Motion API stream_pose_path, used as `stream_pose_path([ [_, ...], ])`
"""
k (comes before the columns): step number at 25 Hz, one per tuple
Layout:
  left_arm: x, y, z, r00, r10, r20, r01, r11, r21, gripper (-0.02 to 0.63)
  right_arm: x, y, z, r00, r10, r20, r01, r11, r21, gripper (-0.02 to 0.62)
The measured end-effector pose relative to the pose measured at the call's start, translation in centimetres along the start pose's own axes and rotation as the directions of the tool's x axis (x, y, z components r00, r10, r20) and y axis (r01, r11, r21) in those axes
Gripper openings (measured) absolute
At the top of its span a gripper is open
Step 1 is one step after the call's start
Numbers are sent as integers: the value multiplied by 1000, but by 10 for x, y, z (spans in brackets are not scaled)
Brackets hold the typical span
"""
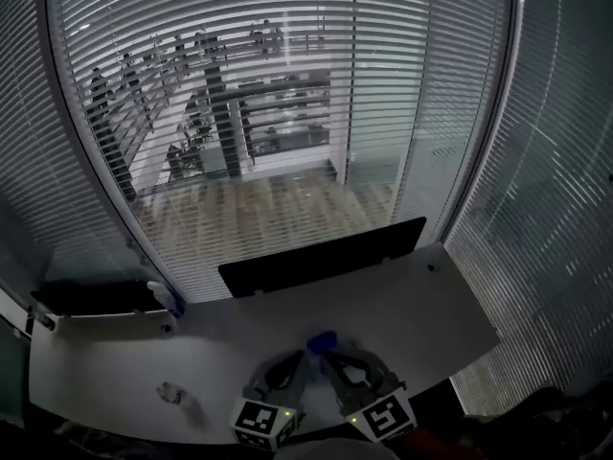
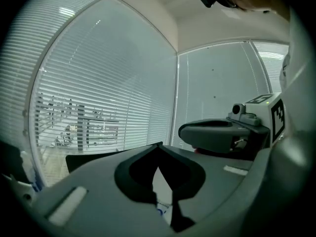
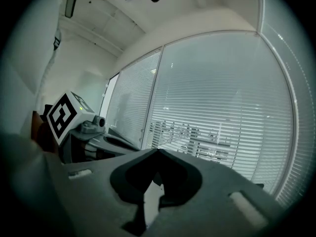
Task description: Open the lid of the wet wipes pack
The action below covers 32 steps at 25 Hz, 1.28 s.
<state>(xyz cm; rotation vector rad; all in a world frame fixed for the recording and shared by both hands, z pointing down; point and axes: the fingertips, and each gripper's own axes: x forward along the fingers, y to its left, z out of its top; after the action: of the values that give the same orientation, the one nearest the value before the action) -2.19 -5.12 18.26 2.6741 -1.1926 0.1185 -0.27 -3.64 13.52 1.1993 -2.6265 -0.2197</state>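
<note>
1. Jaws of the left gripper (image 2: pixel 159 154) are clenched on the white, blue-printed wet wipes pack (image 2: pixel 163 191).
2. Right gripper (image 3: pixel 157 158) jaws are pressed together, with their tips at the pack's blue end.
3. Pack hangs above the tabletop (image 1: pixel 421 305), at 6 o'clock in the head view.

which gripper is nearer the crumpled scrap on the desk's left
Left. The left gripper is just right of the crumpled scrap; the right gripper sits beyond it, farther right.

Head view downward, gripper views — shared blinds (image 1: pixel 239 113)
</note>
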Motion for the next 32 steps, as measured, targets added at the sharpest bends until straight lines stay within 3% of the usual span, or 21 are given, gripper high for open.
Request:
stream_pose_path([
  [6,-5,-11,-4,999,-3,39,3,1000,5,0,-14,10,-29,999,-34,4,33,995,95,2],
  [10,-6,-22,8,997,-4,75,3,1000,12,0,-24,3,-26,999,-47,14,45,991,127,2],
  [18,-4,-28,7,996,-21,91,19,1000,17,0,-22,2,-23,998,-68,19,66,996,63,0],
  [32,-6,-25,7,997,1,77,-2,1000,6,0,-22,2,-18,999,-46,29,43,994,100,0],
])
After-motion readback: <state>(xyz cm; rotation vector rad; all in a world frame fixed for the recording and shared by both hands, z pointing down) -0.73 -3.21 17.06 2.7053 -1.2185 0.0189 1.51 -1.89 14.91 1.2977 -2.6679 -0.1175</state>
